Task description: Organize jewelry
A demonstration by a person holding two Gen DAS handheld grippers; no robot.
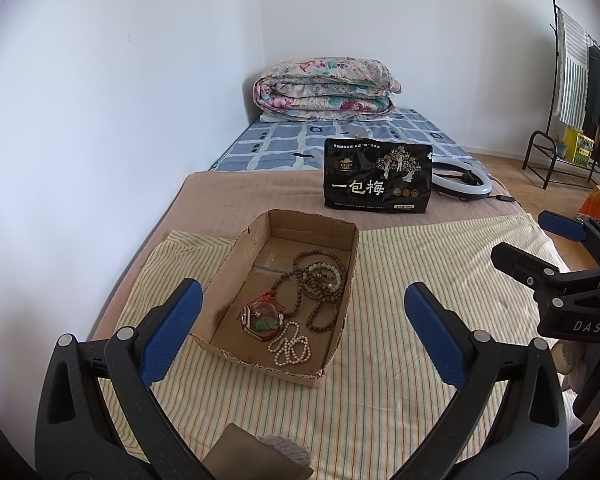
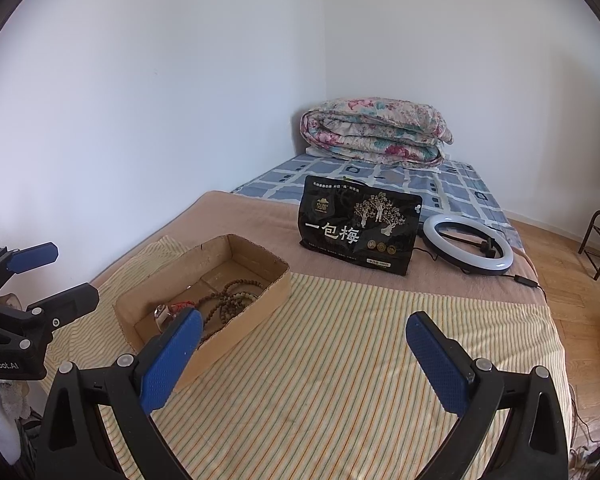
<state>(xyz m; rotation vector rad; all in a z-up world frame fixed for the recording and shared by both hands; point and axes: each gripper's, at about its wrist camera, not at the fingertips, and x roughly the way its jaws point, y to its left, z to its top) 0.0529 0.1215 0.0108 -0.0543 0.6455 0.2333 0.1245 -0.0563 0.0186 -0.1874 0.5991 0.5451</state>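
A shallow cardboard box (image 1: 340, 232) lies on the striped cloth on the bed; it also shows in the right wrist view (image 2: 256, 296). Inside lie brown bead strands (image 1: 320, 280), a pale bead bracelet (image 1: 334, 272), a white pearl strand (image 1: 290, 346) and a red-corded pendant (image 1: 262, 316). My left gripper (image 1: 300, 320) is open and empty, above the box's near end. My right gripper (image 2: 304, 344) is open and empty over the striped cloth, right of the box. The right gripper also shows at the right edge of the left wrist view (image 1: 540, 248).
A black snack bag (image 1: 378, 176) stands behind the box. A ring light (image 2: 468, 246) with its cable lies right of the bag. A folded floral quilt (image 1: 326, 90) sits at the bed's far end. A clothes rack (image 1: 580, 92) stands by the right wall.
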